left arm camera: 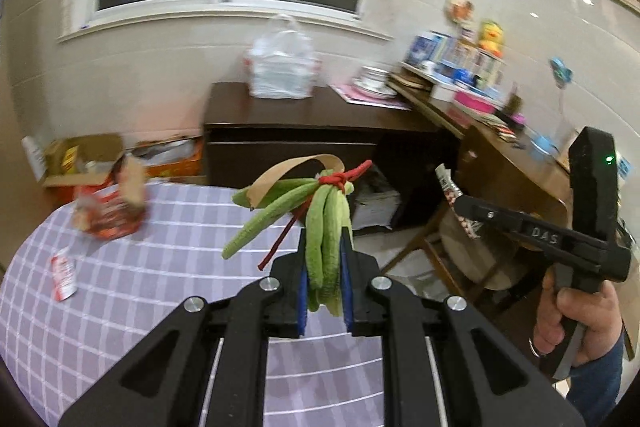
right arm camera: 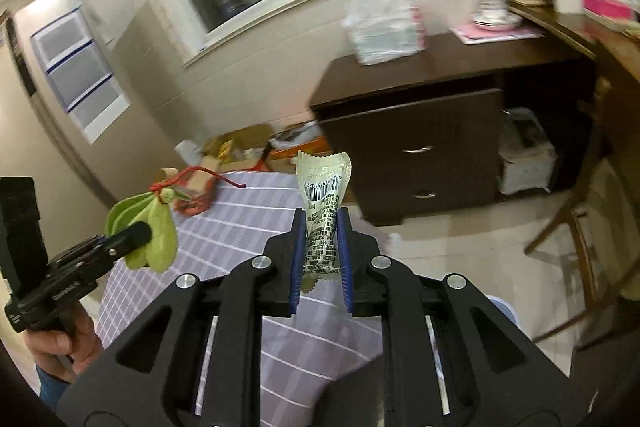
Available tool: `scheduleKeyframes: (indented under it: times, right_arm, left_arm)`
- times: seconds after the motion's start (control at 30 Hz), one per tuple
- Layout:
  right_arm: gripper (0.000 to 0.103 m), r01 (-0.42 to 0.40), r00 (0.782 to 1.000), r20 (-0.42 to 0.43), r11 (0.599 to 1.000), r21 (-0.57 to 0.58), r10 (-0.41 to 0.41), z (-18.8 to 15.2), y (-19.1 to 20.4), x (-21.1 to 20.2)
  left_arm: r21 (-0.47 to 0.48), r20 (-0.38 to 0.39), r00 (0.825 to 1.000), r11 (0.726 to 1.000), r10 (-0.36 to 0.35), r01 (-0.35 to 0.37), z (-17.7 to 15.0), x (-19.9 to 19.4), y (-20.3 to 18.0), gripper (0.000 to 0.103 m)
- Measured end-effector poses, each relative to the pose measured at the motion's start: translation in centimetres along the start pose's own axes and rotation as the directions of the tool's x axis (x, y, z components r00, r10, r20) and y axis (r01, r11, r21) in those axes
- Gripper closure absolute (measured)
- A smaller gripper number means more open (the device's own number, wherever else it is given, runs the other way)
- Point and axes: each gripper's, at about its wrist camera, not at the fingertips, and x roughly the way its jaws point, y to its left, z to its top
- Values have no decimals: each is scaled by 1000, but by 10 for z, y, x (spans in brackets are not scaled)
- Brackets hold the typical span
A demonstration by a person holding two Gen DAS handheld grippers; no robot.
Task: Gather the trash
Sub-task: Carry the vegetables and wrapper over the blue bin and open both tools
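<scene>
In the lower middle of the left wrist view, the left gripper (left arm camera: 325, 259) has its two blue-lined fingers closed on a green plush bundle (left arm camera: 320, 227). The bundle is made of several long soft strips tied at the top with a red cord (left arm camera: 340, 179). The strips inside the grip stand nearly upright, with the knot at the far end and their loose ends hanging toward the camera; two other strips spread down to the left, over the checked tablecloth (left arm camera: 120, 307). A tan paper strip (left arm camera: 288, 167) curves from the knot toward the left.

At the right of this view the right gripper (left arm camera: 460, 203) is seen from the side, held by a hand (left arm camera: 576, 323), with a printed wrapper (left arm camera: 450, 187) sticking up and to the left from its tip.

The right wrist view shows this wrapper (right arm camera: 322, 215) much better: it is crumpled, pale, with a barcode, and its long axis is almost vertical, the wide open end up. The right gripper (right arm camera: 321, 255) fingers are narrowly closed on its lower half. At the left of that frame the left gripper (right arm camera: 136, 237) appears from the side, and the bundle (right arm camera: 156, 227) looks like flat green leaves there.

Only the left view shows the trash on the table: a red crumpled packet (left arm camera: 108, 211) at the upper left and a small red and white sachet (left arm camera: 64, 277) nearer the left edge.
</scene>
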Motion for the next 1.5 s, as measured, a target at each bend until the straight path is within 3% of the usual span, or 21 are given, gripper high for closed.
scheduleKeyframes:
  times: [0.23, 0.37, 0.53, 0.83, 0.87, 0.9, 0.93, 0.97, 1.0, 1.1, 1.17, 1.5]
  right_arm:
    - [87, 98, 995, 22, 989, 114, -102, -13, -67, -30]
    - [87, 145, 989, 7, 974, 176, -149, -24, -101, -39]
    - [87, 186, 983, -39, 955, 233, -182, -40, -135, -35]
    - [84, 212, 975, -126, 925, 314, -181, -66, -179, -8]
    - [84, 214, 975, -134, 922, 322, -179, -68, -182, -4]
    - [83, 214, 974, -146, 920, 329, -175, -70, -187, 0]
    - [78, 223, 971, -163, 913, 342, -176, -73, -193, 5]
    - [55, 227, 969, -171, 907, 356, -175, -76, -197, 8]
    - [28, 240, 966, -181, 894, 379, -183, -80, -203, 10]
    - [15, 259, 963, -183, 878, 404, -200, -86, -209, 9]
    - [8, 274, 959, -190, 869, 412, -212, -87, -211, 9]
    - [7, 274, 959, -177, 887, 372, -222, -71, -185, 14]
  left_arm:
    - [75, -71, 994, 994, -78, 83, -2, 41, -66, 91]
    - [97, -159, 982, 988, -106, 122, -16, 75, -95, 90]
    - [108, -284, 951, 982, -120, 156, -38, 123, -122, 90]
    - [155, -418, 902, 970, -106, 186, -61, 189, -158, 87]
    - [155, -428, 897, 969, -111, 194, -62, 195, -160, 75]
    - [154, -444, 889, 968, -109, 196, -65, 203, -161, 53]
    - [155, -447, 889, 971, -98, 184, -65, 206, -161, 40]
    - [156, -437, 896, 974, -81, 164, -65, 208, -159, 25]
    - [155, -426, 902, 976, -74, 153, -64, 208, -158, 22]
    - [139, -417, 907, 982, -56, 125, -61, 204, -147, 19]
    - [141, -392, 919, 985, -35, 97, -56, 196, -138, 17]
    - [112, -258, 966, 993, -17, 48, -28, 143, -106, 13]
